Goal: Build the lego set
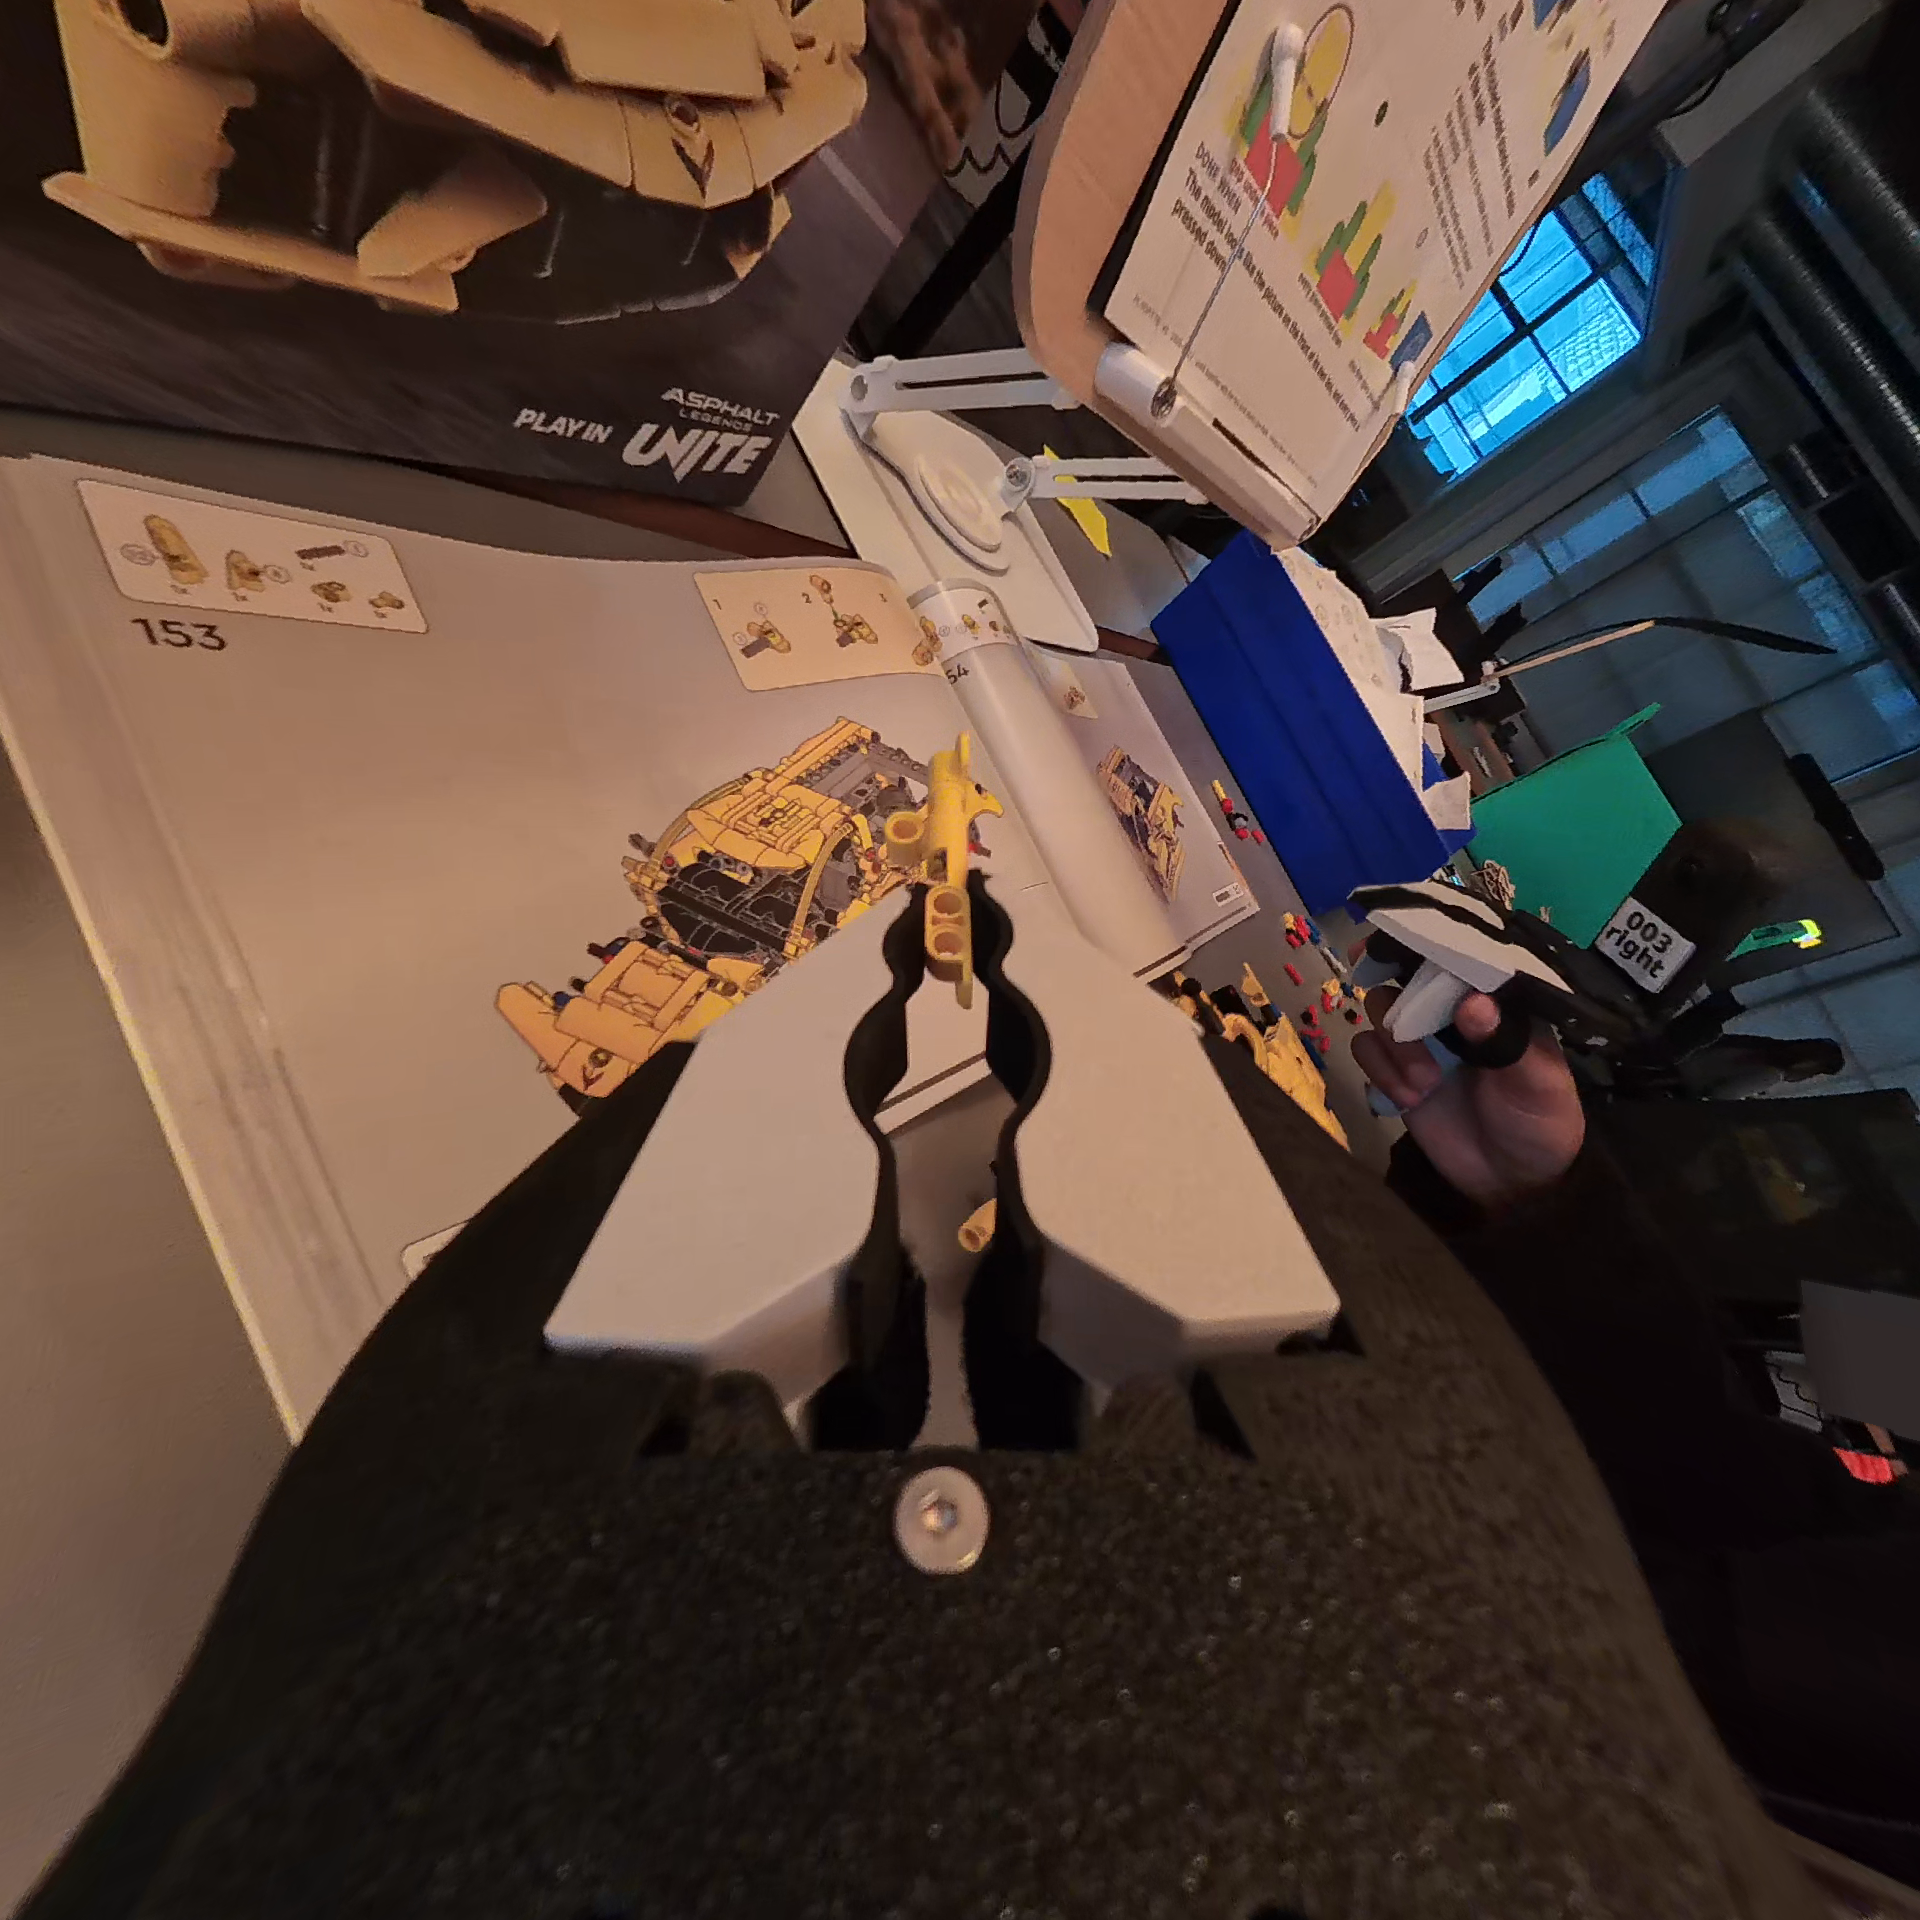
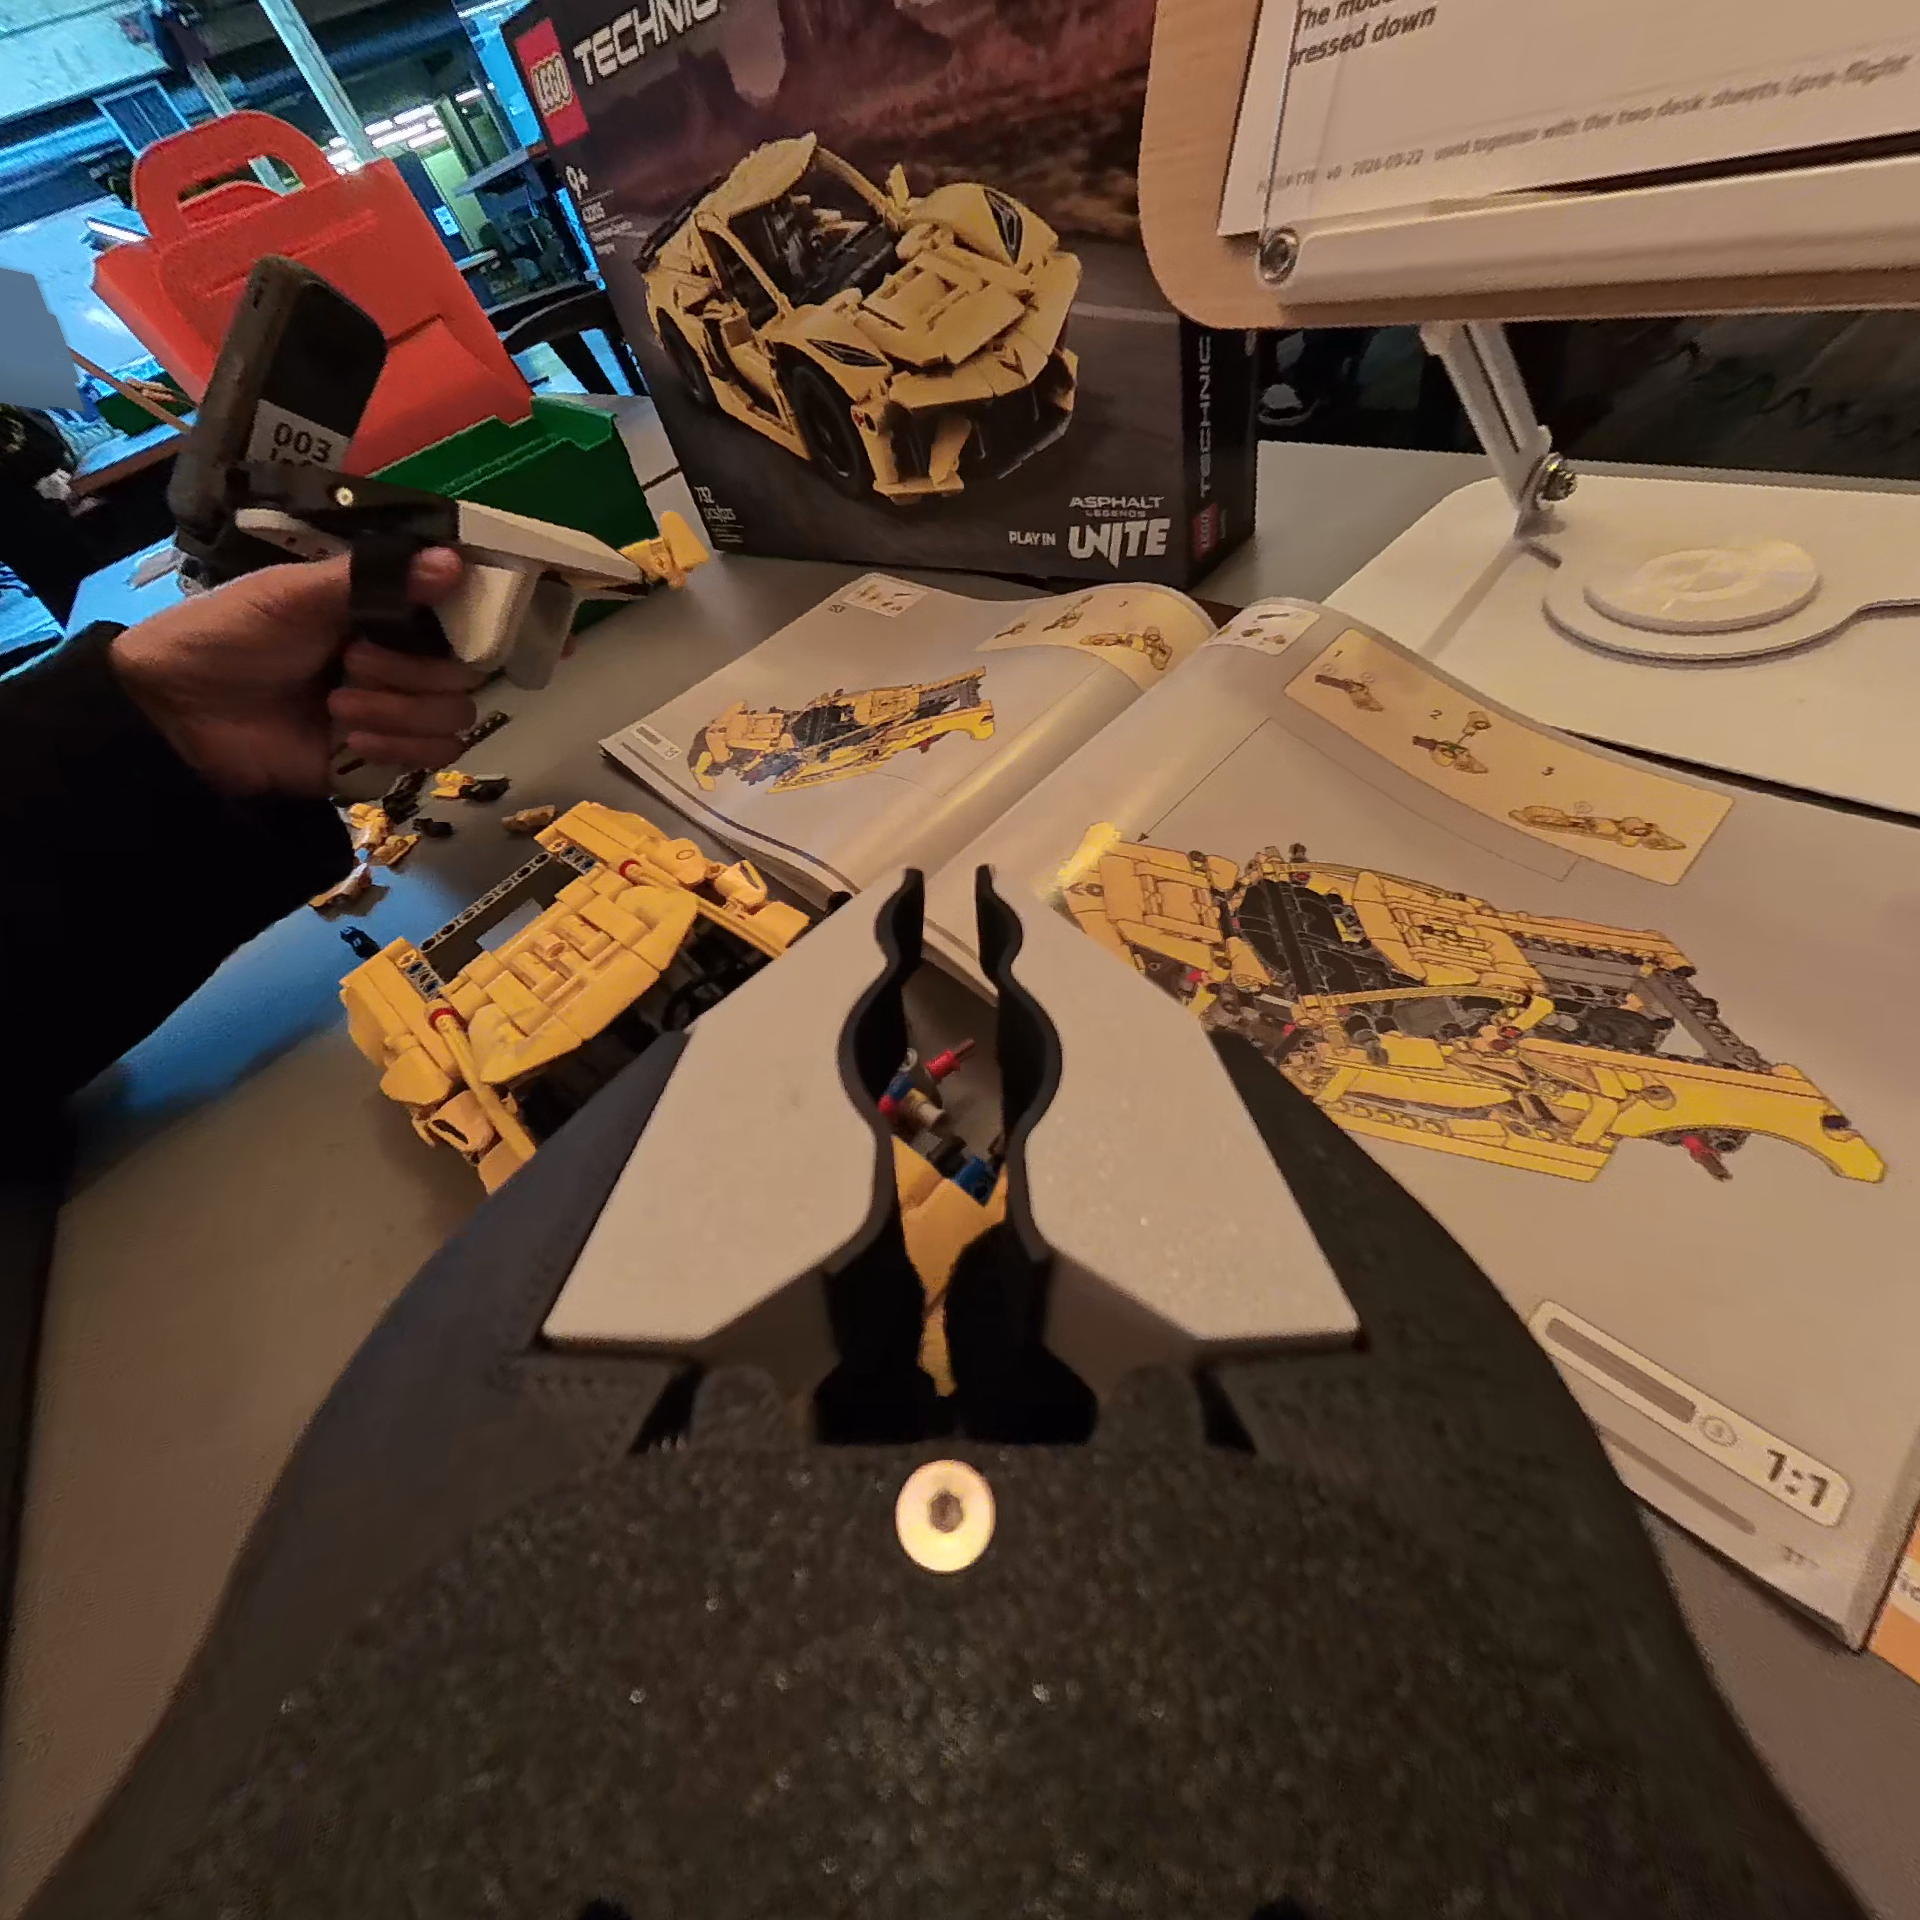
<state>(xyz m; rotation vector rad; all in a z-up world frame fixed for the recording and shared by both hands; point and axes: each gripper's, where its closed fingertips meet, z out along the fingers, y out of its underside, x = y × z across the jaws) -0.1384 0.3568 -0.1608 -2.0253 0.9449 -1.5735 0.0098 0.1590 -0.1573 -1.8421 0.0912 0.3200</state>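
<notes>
1. Grey tabletop [image 2: 239, 1299], seen from the right wrist camera: at far left, left gripper [image 2: 639, 577] held up in a hand [image 2: 281, 696], clamped on a small yellow lego sub-assembly [image 2: 670, 556], well above the surface.
2. Behind that gripper, orange plastic carrier [image 2: 343, 270] standing in a green bin [image 2: 540, 457].
3. Below the hand, loose yellow and black lego pieces [image 2: 416, 810] scattered on the table, just beside the half-built yellow lego car [image 2: 540, 977] lying near the open instruction booklet [image 2: 1039, 748].
4. Centre back, dark lego set box [image 2: 935, 312] upright behind the booklet, printed with a yellow sports car.
5. Centre foreground, right gripper [image 2: 948, 904] hovering over the booklet's near edge, tips slightly apart and holding nothing; part of the car visible through the gap.
6. Right, white document stand [image 2: 1662, 582] on its round base, carrying a printed sheet above the booklet.
7. Left wrist camera, tilted sideways: booklet [image 1: 416, 831] underneath, left gripper [image 1: 951, 914] pinching the yellow sub-assembly [image 1: 945, 831] at its lower end, the rest projecting past the tips; blue bin [image 1: 1288, 727] farther right, then right gripper [image 1: 1444, 966] in the other hand [image 1: 1475, 1101].
</notes>
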